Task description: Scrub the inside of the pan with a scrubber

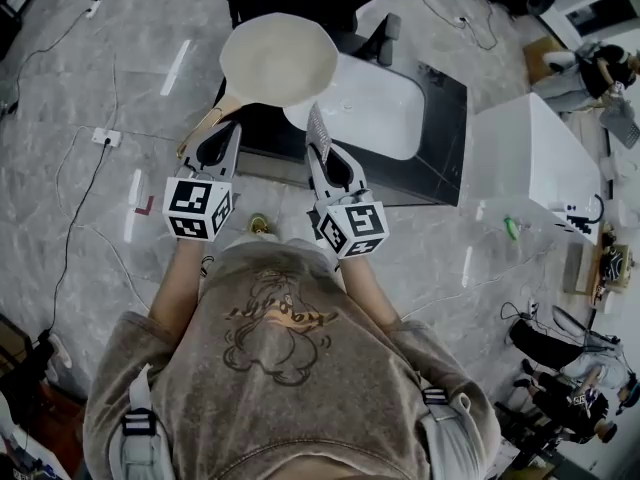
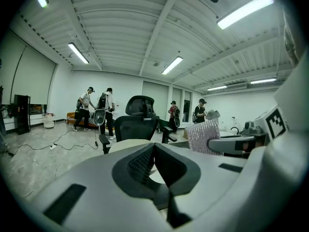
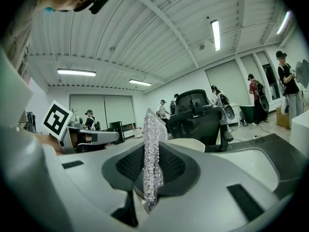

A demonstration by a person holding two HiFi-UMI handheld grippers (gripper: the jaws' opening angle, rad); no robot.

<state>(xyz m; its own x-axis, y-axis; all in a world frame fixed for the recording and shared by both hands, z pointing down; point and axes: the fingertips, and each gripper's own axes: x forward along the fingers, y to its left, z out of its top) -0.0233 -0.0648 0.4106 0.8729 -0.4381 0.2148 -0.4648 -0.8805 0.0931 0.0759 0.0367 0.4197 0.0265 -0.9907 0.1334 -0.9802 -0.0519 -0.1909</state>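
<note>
A cream pan [image 1: 278, 58] hangs over the near edge of the black counter, its pale handle [image 1: 205, 128] running down-left. My left gripper [image 1: 232, 128] is shut on that handle; in the left gripper view the jaws [image 2: 154, 151] meet, with the pan's rim [image 2: 120, 144] just beyond. My right gripper [image 1: 318, 153] is shut on a silvery mesh scrubber [image 1: 318, 126], which stands upright between its jaws [image 3: 152, 178] just short of the pan's near rim. The scrubber [image 3: 152, 144] does not touch the pan [image 3: 186, 144]. Each gripper sees the other beside it.
A black counter with a white sink basin [image 1: 370, 108] lies under and beyond the pan. A black office chair [image 2: 137, 120] stands behind it. A white cabinet [image 1: 530, 158] is at the right. Cables cross the floor, and several people stand at the back of the room.
</note>
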